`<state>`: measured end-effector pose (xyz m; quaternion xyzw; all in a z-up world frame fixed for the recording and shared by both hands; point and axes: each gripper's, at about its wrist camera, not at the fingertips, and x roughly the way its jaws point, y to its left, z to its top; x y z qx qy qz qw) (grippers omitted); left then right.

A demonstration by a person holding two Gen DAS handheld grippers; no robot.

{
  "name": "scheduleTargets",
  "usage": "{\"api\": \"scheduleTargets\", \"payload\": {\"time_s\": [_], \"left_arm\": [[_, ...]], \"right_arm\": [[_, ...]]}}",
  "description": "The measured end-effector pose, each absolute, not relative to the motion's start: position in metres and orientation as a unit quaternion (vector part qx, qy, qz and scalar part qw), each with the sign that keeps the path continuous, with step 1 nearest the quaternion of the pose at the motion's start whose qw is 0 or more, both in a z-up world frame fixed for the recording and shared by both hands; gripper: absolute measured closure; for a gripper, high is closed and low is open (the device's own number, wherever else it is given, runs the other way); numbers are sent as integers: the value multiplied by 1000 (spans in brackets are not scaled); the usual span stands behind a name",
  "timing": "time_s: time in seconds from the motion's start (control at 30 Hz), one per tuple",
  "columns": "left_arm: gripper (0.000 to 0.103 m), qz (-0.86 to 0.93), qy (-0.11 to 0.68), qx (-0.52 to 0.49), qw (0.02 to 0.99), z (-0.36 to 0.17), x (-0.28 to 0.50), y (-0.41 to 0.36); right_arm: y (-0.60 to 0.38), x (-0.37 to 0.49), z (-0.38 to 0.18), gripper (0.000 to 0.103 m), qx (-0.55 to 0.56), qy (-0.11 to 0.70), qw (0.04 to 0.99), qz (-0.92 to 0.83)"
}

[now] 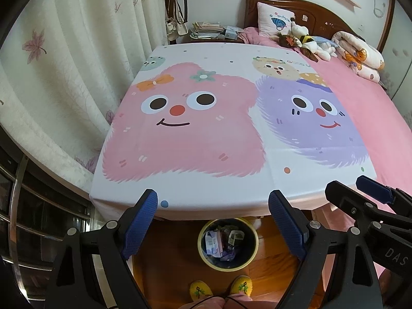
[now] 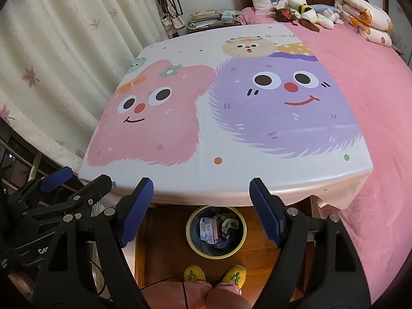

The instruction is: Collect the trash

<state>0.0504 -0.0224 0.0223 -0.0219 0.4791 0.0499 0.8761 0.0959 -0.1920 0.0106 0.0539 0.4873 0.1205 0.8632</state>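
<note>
I hold both tongs spread wide and empty over the foot of the bed: my left gripper [image 1: 213, 204] and my right gripper [image 2: 201, 193] each show blue-padded fingers well apart with nothing between them. Below them, on the wooden floor [image 2: 164, 234] just past the bed's edge, stands the round yellow-rimmed waste bin [image 1: 228, 264], with cartons and crumpled wrappers [image 2: 219, 229] lying inside it. My yellow slippers [image 2: 194, 274] are planted near the bin. The cartoon cloth [image 1: 206, 128], printed with a pink and a purple fuzzy face, lies flat across the pink bedspread [image 2: 373, 128] with no litter visible on it. At the head of the bed sit a pillow [image 1: 274, 20], stuffed toys [image 1: 306, 41] and a rolled quilt [image 1: 360, 54]; a curtain [image 1: 77, 51] hangs at left.
</note>
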Motion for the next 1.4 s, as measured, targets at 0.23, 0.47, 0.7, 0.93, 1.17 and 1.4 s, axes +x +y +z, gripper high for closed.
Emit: {"api": "scheduleTargets", "payload": {"time_s": [0.23, 0.47, 0.7, 0.93, 1.17, 1.4], "left_arm": [[14, 50, 481, -22, 875, 21, 51, -22], [14, 51, 485, -25, 873, 18, 50, -19], [14, 51, 486, -25, 872, 17, 51, -18], [14, 51, 487, -25, 872, 15, 49, -18], [14, 51, 487, -24, 871, 15, 49, -18], [14, 52, 488, -25, 871, 12, 46, -19]], "right_arm": [[-191, 96, 10, 28, 54, 488, 863, 120], [-195, 98, 6, 28, 51, 493, 860, 124], [-193, 99, 6, 28, 50, 494, 859, 124], [-193, 98, 4, 28, 51, 495, 859, 124], [-192, 98, 3, 28, 52, 496, 858, 124], [-191, 94, -2, 28, 54, 499, 856, 125]]}}
